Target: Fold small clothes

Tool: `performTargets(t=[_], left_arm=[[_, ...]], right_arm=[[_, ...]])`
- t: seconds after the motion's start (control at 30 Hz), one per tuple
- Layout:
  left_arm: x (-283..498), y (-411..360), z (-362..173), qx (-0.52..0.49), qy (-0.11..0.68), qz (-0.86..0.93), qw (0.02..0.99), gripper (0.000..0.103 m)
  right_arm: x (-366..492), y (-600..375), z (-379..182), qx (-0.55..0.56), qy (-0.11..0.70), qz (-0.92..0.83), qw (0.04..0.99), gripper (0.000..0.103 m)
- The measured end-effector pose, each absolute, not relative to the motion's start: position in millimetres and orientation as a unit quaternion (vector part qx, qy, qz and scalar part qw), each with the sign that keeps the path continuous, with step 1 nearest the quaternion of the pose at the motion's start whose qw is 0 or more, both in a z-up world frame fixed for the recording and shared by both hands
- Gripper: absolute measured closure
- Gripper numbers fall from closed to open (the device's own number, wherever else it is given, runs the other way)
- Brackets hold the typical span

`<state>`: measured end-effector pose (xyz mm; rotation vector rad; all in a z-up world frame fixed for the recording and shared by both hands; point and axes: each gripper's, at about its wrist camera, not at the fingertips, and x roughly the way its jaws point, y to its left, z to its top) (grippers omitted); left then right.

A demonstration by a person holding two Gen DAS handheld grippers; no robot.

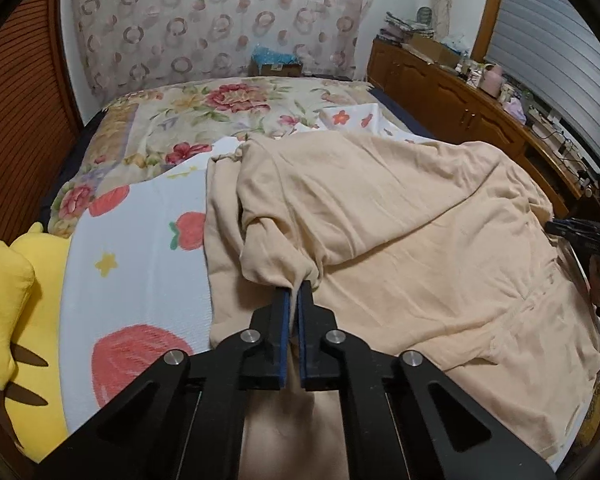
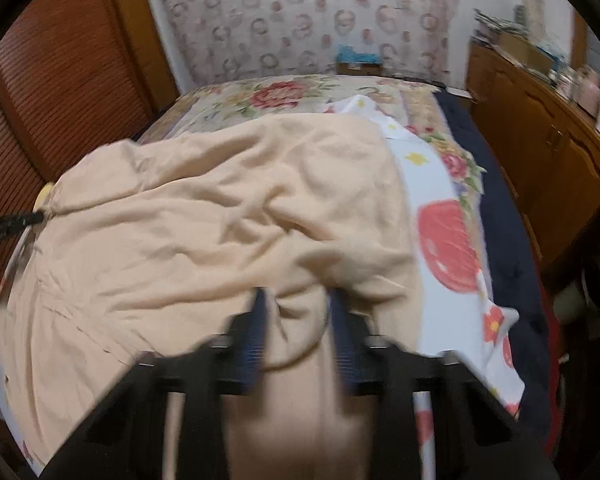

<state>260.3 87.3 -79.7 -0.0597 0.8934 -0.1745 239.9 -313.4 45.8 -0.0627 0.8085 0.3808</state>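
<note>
A beige garment lies spread and rumpled across the bed. My left gripper is shut on a bunched fold of it near its left edge, and the cloth is drawn up into the blue pads. In the right wrist view, which is blurred, my right gripper stands at the near right edge of the same garment. Its jaws are apart, with a hump of beige cloth between them. Each gripper shows at the edge of the other's view: the right gripper and the left gripper.
The garment rests on a white strawberry-print sheet over a floral quilt. A yellow plush toy lies at the bed's left edge. A wooden dresser with clutter runs along the right, and a louvred wooden door stands on the left.
</note>
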Motion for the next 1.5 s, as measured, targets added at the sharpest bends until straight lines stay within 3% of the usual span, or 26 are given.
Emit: performTargets(t=[0.1, 0.4, 0.7, 1.1, 1.5], left_arm=[[255.1, 89.5, -68.8, -0.032, 0.415, -0.083, 0.905, 0.099], [242.7, 100.3, -36.4, -0.027, 0.373, -0.072, 0.924, 0.099], [242.2, 101.9, -31.4, -0.031, 0.372, -0.079, 0.924, 0.1], [162.3, 105.4, 16.9, -0.039, 0.324, -0.098, 0.94, 0.1], [85.6, 105.5, -4.3, -0.038, 0.348, -0.091, 0.932, 0.1]], right_arm=[[243.4, -303.4, 47.5, -0.059, 0.388, 0.18, 0.902, 0.1], [215.7, -315.8, 81.7, -0.045, 0.317, 0.195, 0.927, 0.101], [210.2, -319.5, 80.1, -0.043, 0.307, 0.202, 0.929, 0.101], [126.6, -345.0, 106.8, -0.03, 0.257, 0.242, 0.935, 0.101], [53.2, -370.0, 86.1, -0.034, 0.285, 0.259, 0.922, 0.101]])
